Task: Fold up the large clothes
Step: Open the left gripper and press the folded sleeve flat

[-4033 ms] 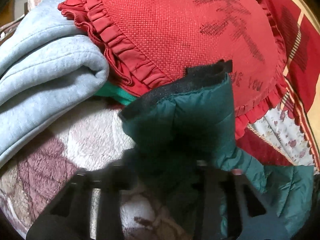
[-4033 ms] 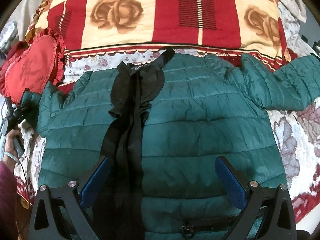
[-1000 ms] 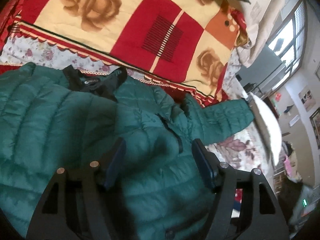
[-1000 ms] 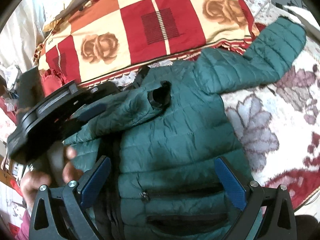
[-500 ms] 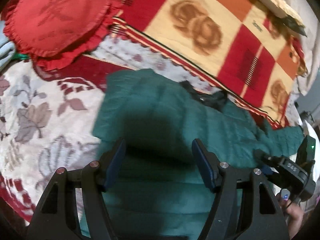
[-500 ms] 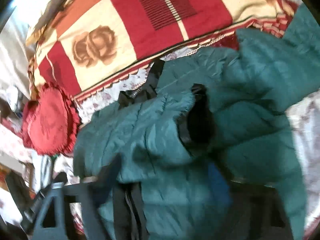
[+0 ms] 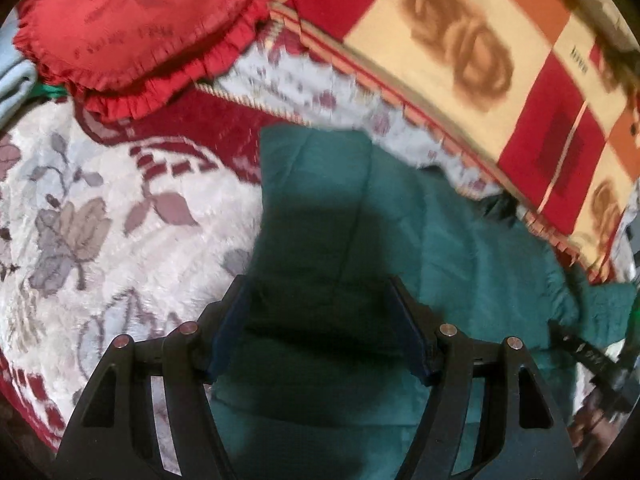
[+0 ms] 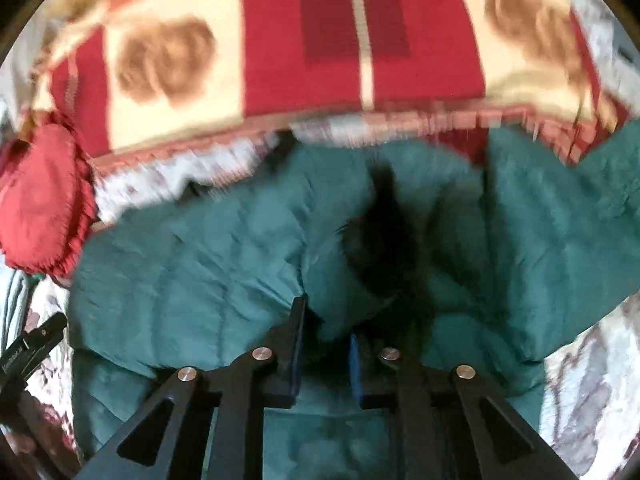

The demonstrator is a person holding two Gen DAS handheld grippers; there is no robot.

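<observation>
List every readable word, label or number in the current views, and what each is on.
"love": on a cream square of the checked blanket, rotated sideways in the left wrist view.
Dark lettering on the red cushion: too blurred to read.
White print on the black device at the left edge of the right wrist view: too small to read.

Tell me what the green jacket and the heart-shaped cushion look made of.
Green jacket: seemingly a thin, smooth synthetic shell over padding; quilted seams and puffy folds suggest that, though blur hides detail. Heart-shaped cushion: red woven cloth with a slight sheen and a gathered ruffle edge; possibly satin.
</observation>
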